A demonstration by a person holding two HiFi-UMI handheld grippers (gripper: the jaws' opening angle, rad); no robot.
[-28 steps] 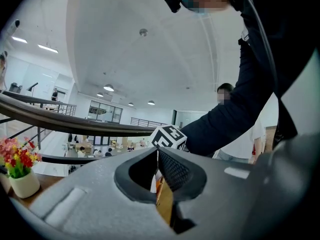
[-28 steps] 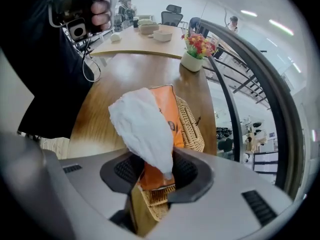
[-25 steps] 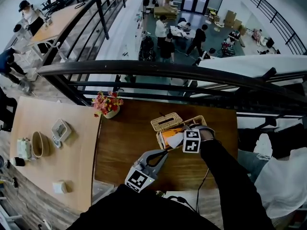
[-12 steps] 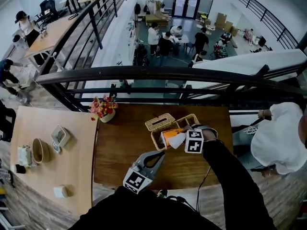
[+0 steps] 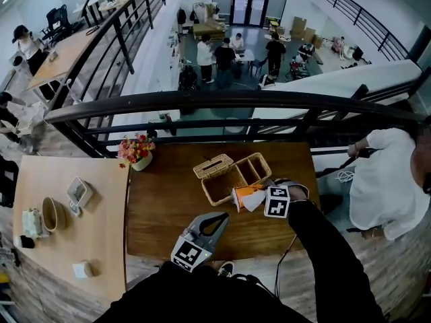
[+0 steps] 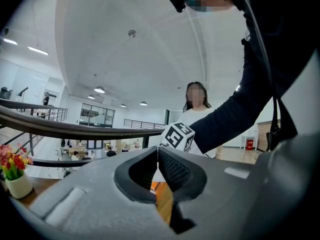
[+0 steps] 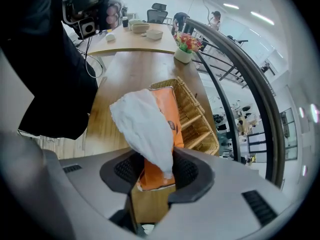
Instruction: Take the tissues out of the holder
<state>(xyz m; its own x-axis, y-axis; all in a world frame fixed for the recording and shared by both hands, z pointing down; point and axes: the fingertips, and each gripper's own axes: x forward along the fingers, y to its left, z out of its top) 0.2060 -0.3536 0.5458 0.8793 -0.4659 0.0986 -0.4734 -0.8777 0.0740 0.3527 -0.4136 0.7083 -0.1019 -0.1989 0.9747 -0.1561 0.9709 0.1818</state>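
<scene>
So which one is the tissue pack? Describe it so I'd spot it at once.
Find the dark wooden table by the railing, then the wicker holder on it. Beside the holder, the tissue pack is clamped in the right gripper. It is the only bright orange thing there, with a white tissue sticking out.

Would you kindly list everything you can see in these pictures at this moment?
dark table: one, brown wood, centre
light table: one, pale wood, to its left, with small items
holder: one, tan wicker, on dark table
lid: one, tan wicker, at holder's far left corner
tissue pack: one, orange, white tissue sticking out, gripped beside holder
flowers: one pot, red and pink, dark table's far left corner
railing: one, black, beyond the tables
bystander: one, white shirt, right
left tool: one, grey, shut, empty, over table's near edge
right tool: one, grey, shut on tissue pack
</scene>
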